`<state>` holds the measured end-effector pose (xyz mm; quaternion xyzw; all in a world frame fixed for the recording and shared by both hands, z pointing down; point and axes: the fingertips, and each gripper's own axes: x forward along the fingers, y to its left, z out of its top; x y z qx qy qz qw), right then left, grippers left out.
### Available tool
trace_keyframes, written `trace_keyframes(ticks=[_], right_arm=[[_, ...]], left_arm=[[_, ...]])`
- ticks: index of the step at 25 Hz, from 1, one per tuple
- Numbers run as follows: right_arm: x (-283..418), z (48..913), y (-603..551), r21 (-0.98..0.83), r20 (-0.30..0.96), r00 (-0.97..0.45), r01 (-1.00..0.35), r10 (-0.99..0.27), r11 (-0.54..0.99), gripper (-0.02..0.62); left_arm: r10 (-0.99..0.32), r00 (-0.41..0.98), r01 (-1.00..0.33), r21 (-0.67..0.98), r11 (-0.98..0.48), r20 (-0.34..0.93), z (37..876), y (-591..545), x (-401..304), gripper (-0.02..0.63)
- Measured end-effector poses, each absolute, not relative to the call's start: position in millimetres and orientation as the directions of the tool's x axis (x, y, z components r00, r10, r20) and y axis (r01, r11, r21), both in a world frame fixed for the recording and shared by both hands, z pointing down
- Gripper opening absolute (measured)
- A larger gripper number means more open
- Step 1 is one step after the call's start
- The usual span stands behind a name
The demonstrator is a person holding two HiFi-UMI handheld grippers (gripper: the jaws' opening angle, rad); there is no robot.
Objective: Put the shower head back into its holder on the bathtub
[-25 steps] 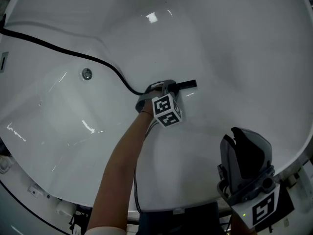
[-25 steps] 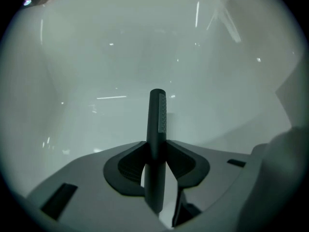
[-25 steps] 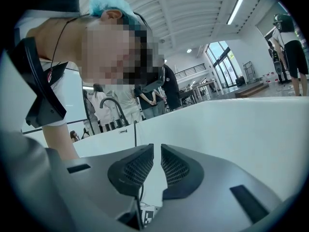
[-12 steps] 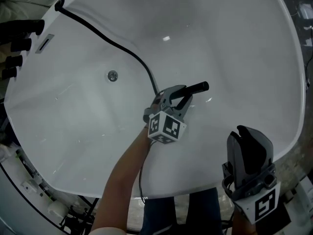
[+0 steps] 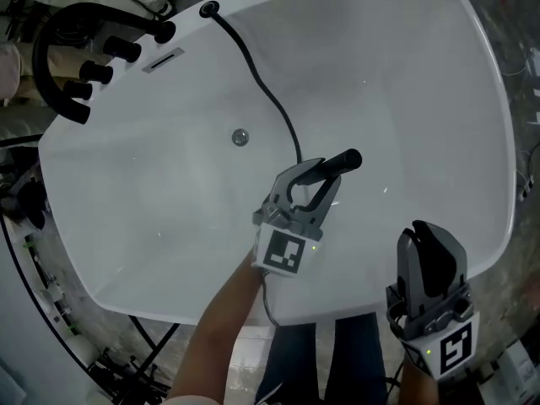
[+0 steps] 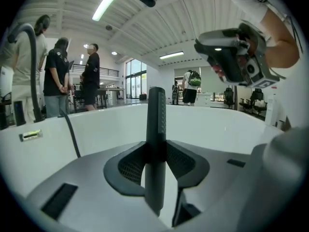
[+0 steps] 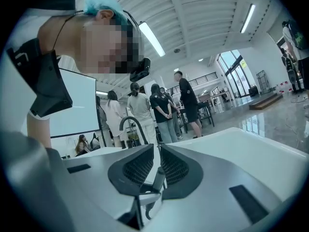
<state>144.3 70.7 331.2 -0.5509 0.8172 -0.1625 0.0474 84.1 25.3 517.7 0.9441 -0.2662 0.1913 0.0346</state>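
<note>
I am holding the left gripper (image 5: 319, 175) out over the white bathtub (image 5: 477, 83), and its jaws are clamping the black stick-shaped shower head (image 5: 342, 160) between their pads at a fairly wide spread. In the left gripper view the handle is standing straight up through the middle of the jaws, with a pad pressing on each side. One end is poking out well past the fingertips and the other is dropping below them. In the head view the free end is sticking out beyond the jaw tips, up and to the right, above the tub floor and touching nothing else. The black hose (image 5: 261, 83) is running from just behind the jaws away across the basin to a round opening (image 5: 208, 9) on the tub deck at the far corner. That opening is well apart from the left gripper and ahead of it to the left. Beside it the arched black faucet spout (image 5: 51, 53) and a row of black knobs (image 5: 122, 51) are standing on the deck. The drain (image 5: 240, 137) is lying on the tub floor between the left gripper and that corner. The right gripper (image 5: 426, 241) is hovering near the tub's near rim, to the right of the left gripper and well apart from the shower head. Its jaws are nearly together with only a narrow slit showing, and nothing is between them.
</note>
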Motion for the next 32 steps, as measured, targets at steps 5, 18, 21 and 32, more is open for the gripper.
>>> trace_keyframes(ticks=[5,18,21,32], right_arm=[[113,312,66,-0.292,0.079,-0.434,-0.871,-0.897,0.396,0.032],[67,269,70,-0.248,0.072,-0.498,-0.848,-0.864,0.468,0.032],[56,292,75,-0.178,0.137,-0.535,-0.841,-0.834,0.51,0.034],[-65,409,57,0.078,0.368,-0.702,-0.63,-0.61,0.772,0.175]], left_arm=[[-0.599,0.749,-0.612,-0.051,-0.789,0.282,465,6,39,0.126],[-0.846,0.533,-0.839,0.142,-0.525,0.018,319,-18,-63,0.127],[-0.862,0.504,-0.849,0.155,-0.504,-0.044,282,-19,-81,0.127],[-0.863,0.48,-0.848,0.168,-0.503,-0.158,191,-8,-122,0.127]])
